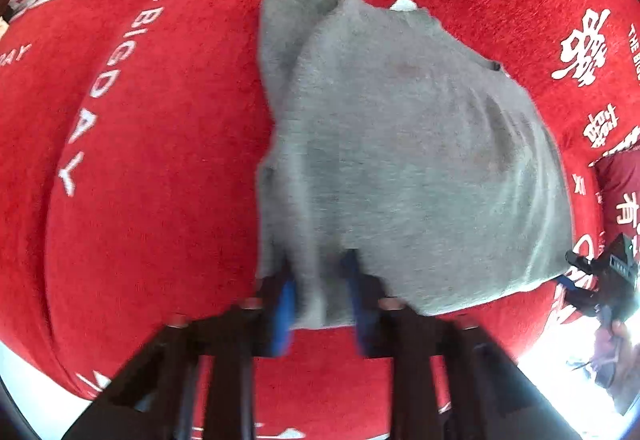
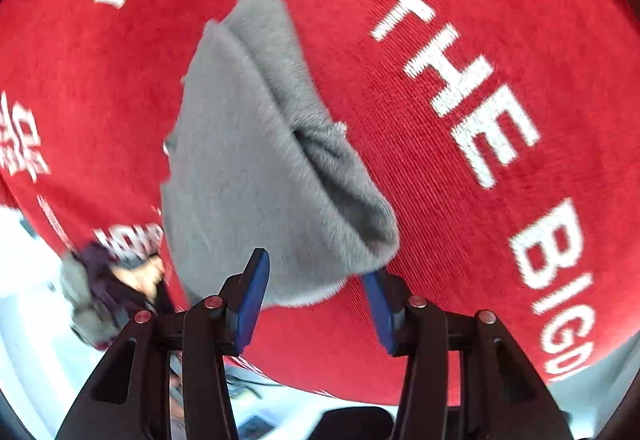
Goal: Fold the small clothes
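One grey garment [image 1: 400, 159], one red printed cloth [image 1: 160, 199], two claws [image 2: 316, 280].

Red cloth [image 1: 160, 119] with white lettering [image 2: 460, 79], dark red cushion [image 1: 618, 191]

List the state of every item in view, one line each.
grey garment: partly folded, lying on the cloth, near edge bunched.
left tongs: shut on the garment's near edge.
right tongs: open, garment corner between the pads.
red cloth: spread flat under the garment.

Left gripper [image 1: 320, 292] fingers [image 1: 282, 310] pinch near hem of grey garment [image 1: 400, 143], spread on red cloth [image 1: 160, 199]; right gripper [image 1: 580, 280] at garment's right corner.
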